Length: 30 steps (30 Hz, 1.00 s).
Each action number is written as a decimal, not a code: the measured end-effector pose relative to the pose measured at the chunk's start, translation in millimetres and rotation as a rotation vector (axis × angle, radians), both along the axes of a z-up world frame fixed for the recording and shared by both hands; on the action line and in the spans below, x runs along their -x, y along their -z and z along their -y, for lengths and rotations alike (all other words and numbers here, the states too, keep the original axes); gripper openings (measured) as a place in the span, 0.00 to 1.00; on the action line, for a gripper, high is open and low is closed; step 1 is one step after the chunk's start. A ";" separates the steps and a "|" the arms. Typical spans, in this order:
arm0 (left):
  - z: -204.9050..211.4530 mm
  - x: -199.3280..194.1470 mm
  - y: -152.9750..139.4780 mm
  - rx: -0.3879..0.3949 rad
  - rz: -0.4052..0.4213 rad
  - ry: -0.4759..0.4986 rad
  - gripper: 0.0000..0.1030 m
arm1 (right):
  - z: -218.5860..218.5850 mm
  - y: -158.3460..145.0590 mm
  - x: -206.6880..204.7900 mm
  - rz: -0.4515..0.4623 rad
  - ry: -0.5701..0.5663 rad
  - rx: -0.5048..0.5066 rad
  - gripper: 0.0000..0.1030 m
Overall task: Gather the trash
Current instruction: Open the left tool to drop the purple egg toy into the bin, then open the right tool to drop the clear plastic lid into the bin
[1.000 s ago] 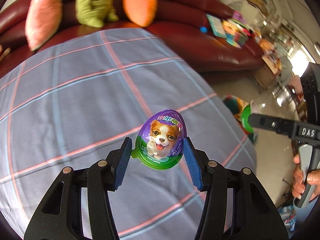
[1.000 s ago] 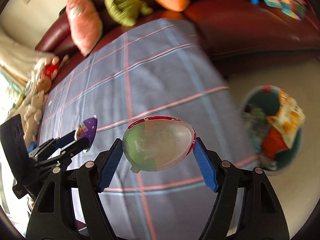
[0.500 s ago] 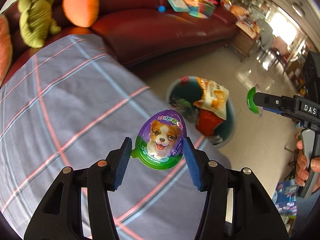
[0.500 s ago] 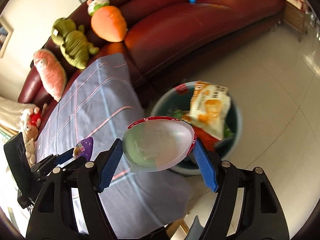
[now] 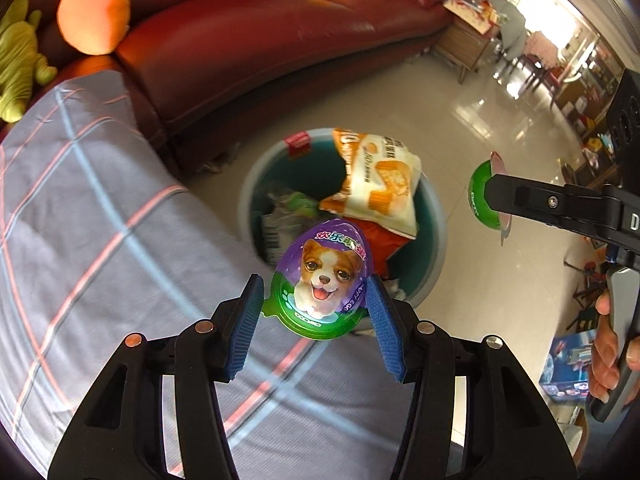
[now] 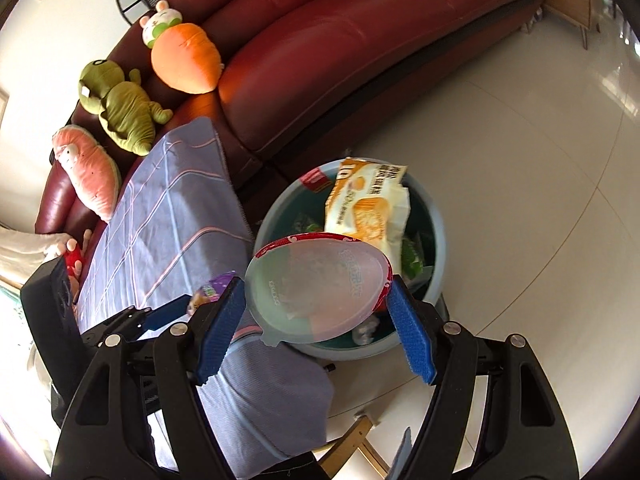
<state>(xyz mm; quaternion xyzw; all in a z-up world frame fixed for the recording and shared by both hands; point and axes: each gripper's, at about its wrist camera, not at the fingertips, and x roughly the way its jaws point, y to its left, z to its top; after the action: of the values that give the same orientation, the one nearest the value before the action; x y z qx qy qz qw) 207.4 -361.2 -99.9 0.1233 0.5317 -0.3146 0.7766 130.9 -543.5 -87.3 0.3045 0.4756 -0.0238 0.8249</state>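
My left gripper (image 5: 316, 312) is shut on a purple and green egg-shaped package with a puppy picture (image 5: 322, 276), held above the table edge, near the teal trash bin (image 5: 434, 216). My right gripper (image 6: 320, 312) is shut on a clear egg-shaped shell with a red rim (image 6: 316, 284), held over the near rim of the bin (image 6: 438, 240). The bin stands on the floor and holds an orange and white snack bag (image 6: 368, 204) and other wrappers. The right gripper and its shell (image 5: 484, 196) show right of the bin in the left wrist view.
A table with a grey plaid cloth (image 5: 88, 232) lies left of the bin. A dark red sofa (image 6: 360, 48) stands behind, with a carrot plush (image 6: 184, 60), a green plush (image 6: 120, 108) and a pink plush (image 6: 90, 172). Shiny tile floor (image 6: 520, 160) surrounds the bin.
Both grippers have swung right from over the table toward the bin, each still holding its egg piece. The bin now sits closer and more central in both views.
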 end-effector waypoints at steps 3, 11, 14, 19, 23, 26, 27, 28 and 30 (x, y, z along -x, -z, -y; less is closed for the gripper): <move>13.4 -0.7 8.2 -0.006 -0.016 0.014 0.53 | 7.0 2.9 -0.3 -0.012 0.007 -0.005 0.67; 32.2 -2.1 14.5 -0.028 -0.017 0.016 0.80 | 15.1 8.2 1.1 -0.025 0.018 -0.015 0.67; 26.8 -2.2 10.1 -0.029 -0.003 0.003 0.86 | 14.8 9.1 0.5 -0.027 0.017 -0.016 0.67; 13.2 -1.7 4.2 -0.026 -0.015 -0.027 0.91 | 6.5 8.7 -4.2 -0.030 -0.005 -0.014 0.67; -3.2 0.8 -0.5 -0.009 -0.014 -0.059 0.92 | -3.6 5.8 -10.6 -0.027 -0.030 -0.004 0.67; -13.5 1.7 -3.9 -0.006 -0.006 -0.078 0.92 | -11.2 5.7 -15.9 -0.032 -0.042 0.001 0.67; -16.5 1.6 -4.9 -0.006 -0.002 -0.082 0.92 | -14.2 5.9 -17.9 -0.035 -0.047 0.004 0.67; -18.8 1.5 -5.4 -0.007 0.001 -0.087 0.92 | -16.8 6.1 -19.4 -0.037 -0.050 0.006 0.67; -24.7 1.3 -6.0 -0.009 0.006 -0.097 0.92 | -21.5 7.0 -22.3 -0.041 -0.058 0.017 0.67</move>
<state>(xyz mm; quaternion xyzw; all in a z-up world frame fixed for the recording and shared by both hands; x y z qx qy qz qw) 206.1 -336.4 -93.9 0.1018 0.5363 -0.2737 0.7919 153.2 -522.0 -94.3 0.2831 0.5006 -0.0102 0.8180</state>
